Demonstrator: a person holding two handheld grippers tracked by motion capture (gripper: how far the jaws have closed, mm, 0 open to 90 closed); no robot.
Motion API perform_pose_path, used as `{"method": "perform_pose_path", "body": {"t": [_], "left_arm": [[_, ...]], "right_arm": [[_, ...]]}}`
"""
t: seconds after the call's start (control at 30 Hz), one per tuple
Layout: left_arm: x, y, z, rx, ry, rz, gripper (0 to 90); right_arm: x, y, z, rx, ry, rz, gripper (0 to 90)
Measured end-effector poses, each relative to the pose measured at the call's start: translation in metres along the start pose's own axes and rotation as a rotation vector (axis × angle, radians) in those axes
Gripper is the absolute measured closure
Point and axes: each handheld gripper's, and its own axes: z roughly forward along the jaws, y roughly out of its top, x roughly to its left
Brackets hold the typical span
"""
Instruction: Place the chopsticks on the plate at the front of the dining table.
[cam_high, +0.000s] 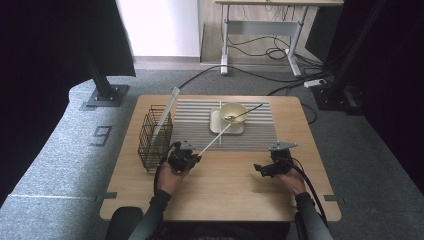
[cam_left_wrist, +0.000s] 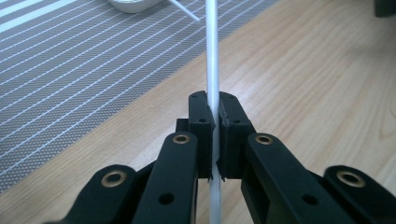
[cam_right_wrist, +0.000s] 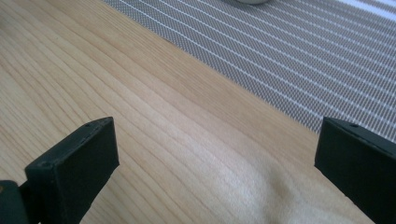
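Left hand-held gripper (cam_left_wrist: 215, 135) was clamped on the white stick (cam_left_wrist: 212, 56); right hand-held gripper (cam_right_wrist: 215, 154) sat wide apart, empty, near the surface's front edge. Risk: the stick's far tip was at the bowl (cam_high: 233, 113), so a swing could tip it.

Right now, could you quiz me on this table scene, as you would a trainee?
1. True or false: the left claw is shut on a thin white stick.
2. What does the stick's far end rest in: A the wire basket, B the bowl, C the bare table?
3. What lies between the right claw's jaws?

Key: 1 true. 2 B. 3 Nothing; the jaws stand wide open over bare wood beside the striped mat.
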Motion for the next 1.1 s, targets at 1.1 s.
{"method": "perform_pose_path", "body": {"t": [1.1], "left_arm": [[0.019,0.027,0.028,0.096,0.169,-0.148,85.4]], "right_arm": [[0.000,-0.020,0.017,0.058,-0.005,-0.023,0.0]]}}
